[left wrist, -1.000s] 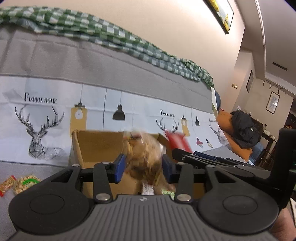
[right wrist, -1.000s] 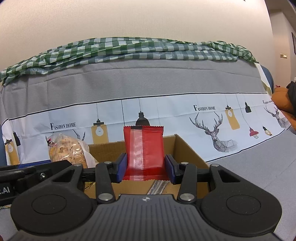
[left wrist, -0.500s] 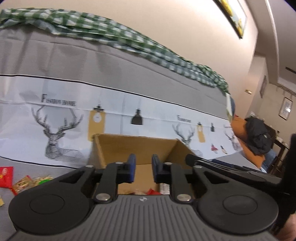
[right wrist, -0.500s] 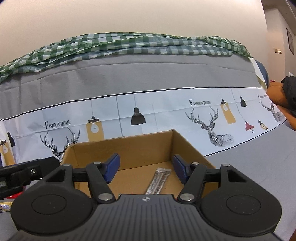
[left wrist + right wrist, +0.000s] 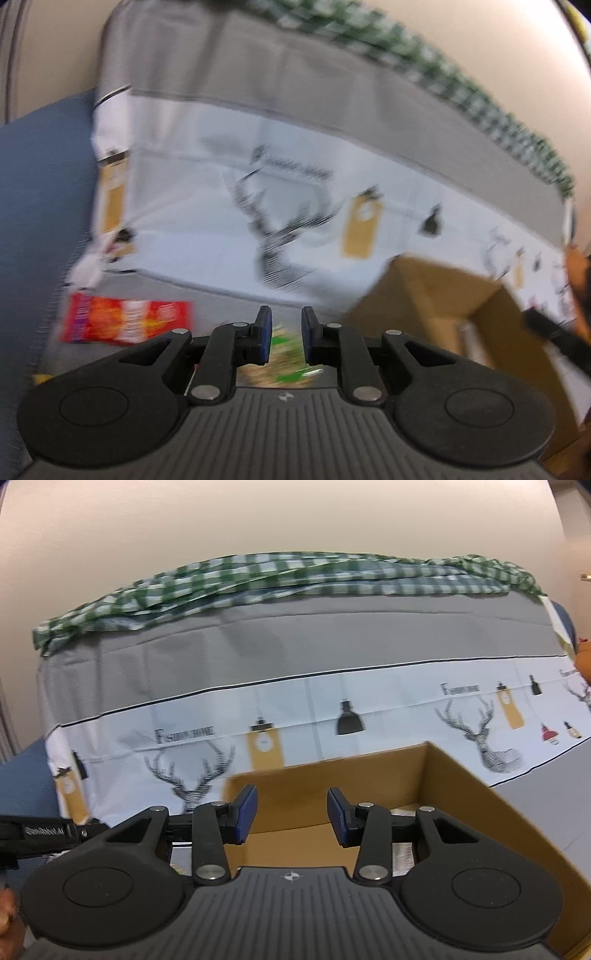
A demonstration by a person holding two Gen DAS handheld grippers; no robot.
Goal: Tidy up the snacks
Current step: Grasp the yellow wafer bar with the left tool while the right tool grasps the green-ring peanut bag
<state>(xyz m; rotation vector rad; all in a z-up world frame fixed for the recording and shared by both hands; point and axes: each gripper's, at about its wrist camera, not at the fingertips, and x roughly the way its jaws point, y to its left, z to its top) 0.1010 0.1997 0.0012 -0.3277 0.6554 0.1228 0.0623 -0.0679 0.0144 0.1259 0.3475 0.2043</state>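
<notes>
1. Left wrist view: the left gripper (image 5: 283, 338) has swung away from the cardboard box (image 5: 439, 295), which now sits to its right, and faces the loose snacks on the grey cloth (image 5: 155, 291). A second ago it carried a bag of puffed snacks over the box; that bag is gone from its jaws, so by my judgement it was dropped inside.
2. Its jaws are drawn nearly together with nothing pinched between them. The picture is blurred by the swing, but a green-and-tan packet (image 5: 291, 363) shows just below and beyond the pads, untouched.
3. A red and orange snack packet (image 5: 125, 322) lies flat to the left, well apart from the box.
4. Right wrist view: the right gripper (image 5: 291, 814) hovers at the near left corner of the box (image 5: 480, 812). The red packet it held a second ago is no longer there. Its jaws have just been closing partway after letting go and stand moderately apart, empty.
5. A pale wrapper (image 5: 400, 849) is partly visible on the box floor behind the right-hand finger.
6. Meaning for the task: two snacks appear delivered, both grippers are free, and at least two packets remain outside. The left one seems set to fetch the green-and-tan packet, and will need to open first.
</notes>
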